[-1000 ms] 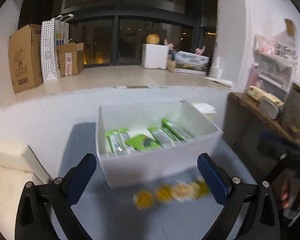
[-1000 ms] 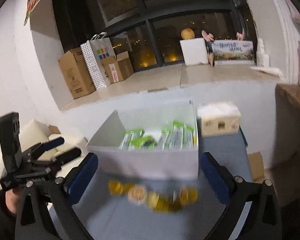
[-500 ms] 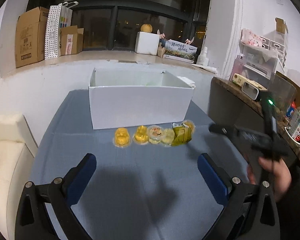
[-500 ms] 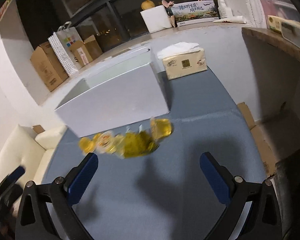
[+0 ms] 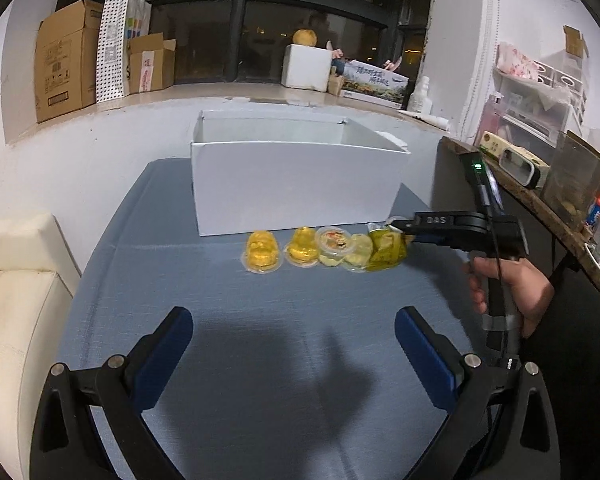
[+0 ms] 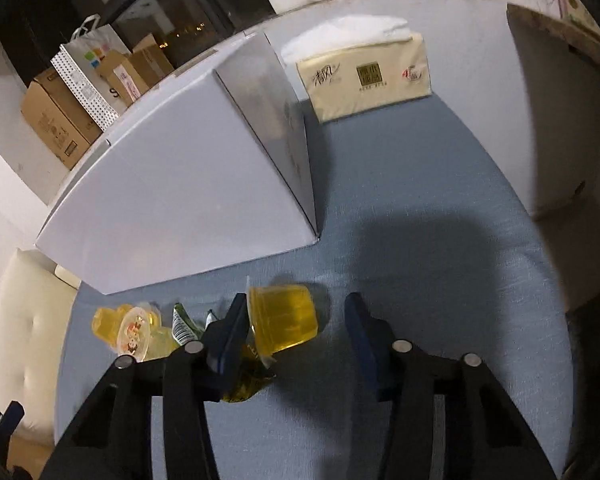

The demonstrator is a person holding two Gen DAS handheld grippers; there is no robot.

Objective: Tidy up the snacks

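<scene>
Picking is the step in hand: the right tool point(image 6: 296, 308) sits low over the blue cloth worktop point(image 5: 260, 360), just in front of the right corner of the open white cardboard box point(image 5: 296, 184). Its jaws have just been closing around a clear plastic cup of yellow jelly point(image 6: 284, 320), which lies tipped on its side between them. One pad is against the cup's lid. The other seems to stand a sliver clear, with a strip of cloth showing between, so the tool looks not quite clenched on the cup. The cup is the rightmost of a short row of yellow jelly cups point(image 5: 300, 246) lying along the box's front wall, apart from it. The left tool point(image 5: 294, 320) hangs further out from the box with its jaws spread wide and nothing in them. A cream soft pack of tissues point(image 6: 364, 80) stands behind the box's right side. Next, I judge, the far pad must meet the cup before any lift. The cup then has to clear the box's front wall and go inside, without dragging its neighbours along.
</scene>
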